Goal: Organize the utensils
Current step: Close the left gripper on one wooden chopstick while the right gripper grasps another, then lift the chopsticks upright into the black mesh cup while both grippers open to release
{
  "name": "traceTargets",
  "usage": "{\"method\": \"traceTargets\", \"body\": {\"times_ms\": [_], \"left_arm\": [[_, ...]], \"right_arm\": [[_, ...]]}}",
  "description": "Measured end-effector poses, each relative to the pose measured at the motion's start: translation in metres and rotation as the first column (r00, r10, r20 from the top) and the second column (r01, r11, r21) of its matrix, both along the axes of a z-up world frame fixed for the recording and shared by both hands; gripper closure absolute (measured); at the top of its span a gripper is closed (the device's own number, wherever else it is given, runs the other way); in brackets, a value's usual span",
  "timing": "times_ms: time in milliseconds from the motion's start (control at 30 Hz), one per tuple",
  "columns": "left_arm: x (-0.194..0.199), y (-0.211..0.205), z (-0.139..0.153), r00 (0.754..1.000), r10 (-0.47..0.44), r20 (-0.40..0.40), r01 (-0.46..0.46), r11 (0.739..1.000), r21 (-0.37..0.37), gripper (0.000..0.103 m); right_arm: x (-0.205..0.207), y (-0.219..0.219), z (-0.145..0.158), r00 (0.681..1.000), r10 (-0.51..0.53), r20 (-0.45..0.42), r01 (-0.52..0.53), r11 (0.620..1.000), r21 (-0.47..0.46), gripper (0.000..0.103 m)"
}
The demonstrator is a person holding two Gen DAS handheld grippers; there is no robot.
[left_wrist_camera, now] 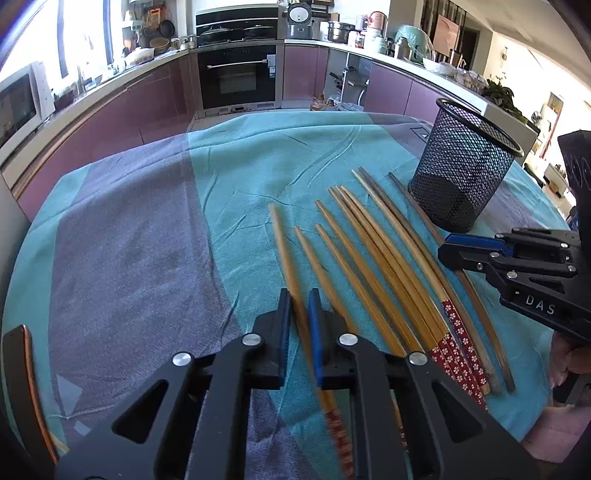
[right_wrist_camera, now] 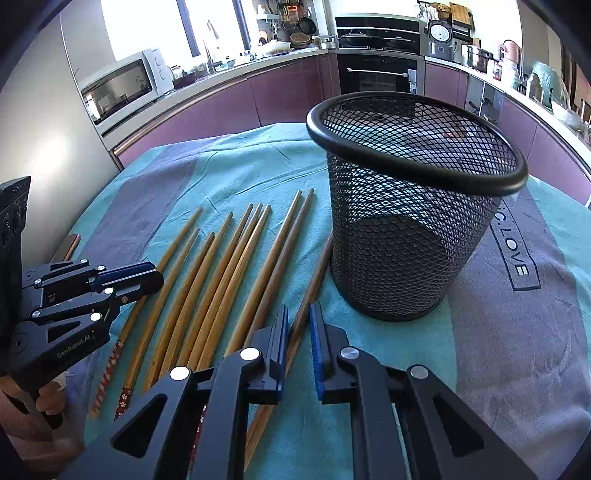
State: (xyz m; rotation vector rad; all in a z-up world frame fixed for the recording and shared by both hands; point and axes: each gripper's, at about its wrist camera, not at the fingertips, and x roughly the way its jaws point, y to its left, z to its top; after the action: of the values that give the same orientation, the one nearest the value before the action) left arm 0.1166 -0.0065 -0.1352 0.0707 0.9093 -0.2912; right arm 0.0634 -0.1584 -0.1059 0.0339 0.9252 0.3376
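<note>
Sunlit kitchen: mauve cabinets (left_wrist_camera: pixel 147 107), built-in black oven (left_wrist_camera: pixel 238 75), white microwave (right_wrist_camera: pixel 125 85), bright window (right_wrist_camera: pixel 140 26).

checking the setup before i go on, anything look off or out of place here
Nothing is spilled or damaged. The mesh holder stands upright and empty, while every chopstick lies loose on the cloth beside it. The row fans unevenly, and one dark chopstick touches the holder's base.

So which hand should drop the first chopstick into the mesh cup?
Right, probably. The right gripper straddles the rightmost chopstick, which lies against the empty mesh cup. The left gripper straddles the leftmost chopstick, farthest from the cup.
</note>
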Motion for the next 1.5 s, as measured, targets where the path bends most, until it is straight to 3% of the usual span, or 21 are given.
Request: {"method": "traceTargets", "body": {"times_ms": [333, 800, 1167, 1367, 1500], "left_arm": [[-0.011, 0.011, 0.023, 0.999, 0.011, 0.032, -0.009, 0.998, -0.062, 0.095], [-0.045, 0.009, 0.127, 0.970, -0.080, 0.229, 0.131, 0.968, -0.214, 0.095], [-0.040, -0.016, 0.224, 0.912, -0.102, 0.396, 0.245, 0.911, -0.331, 0.095], [-0.025, -0.054, 0.247, 0.900, -0.127, 0.416, 0.287, 0.893, -0.347, 0.095], [-0.015, -0.079, 0.247, 0.903, -0.137, 0.408, 0.291, 0.892, -0.345, 0.095]], "right_arm": [[-0.020, -0.018, 0.029, 0.996, 0.057, 0.068, -0.065, 0.990, 0.129, 0.097], [-0.037, -0.054, 0.103, 0.958, 0.037, 0.284, -0.110, 0.962, 0.249, 0.097], [-0.025, -0.074, 0.163, 0.901, 0.025, 0.433, -0.138, 0.963, 0.232, 0.097], [-0.013, -0.091, 0.179, 0.883, -0.013, 0.469, -0.092, 0.976, 0.199, 0.097], [0.001, -0.096, 0.174, 0.895, -0.019, 0.447, -0.067, 0.982, 0.176, 0.097]]}}
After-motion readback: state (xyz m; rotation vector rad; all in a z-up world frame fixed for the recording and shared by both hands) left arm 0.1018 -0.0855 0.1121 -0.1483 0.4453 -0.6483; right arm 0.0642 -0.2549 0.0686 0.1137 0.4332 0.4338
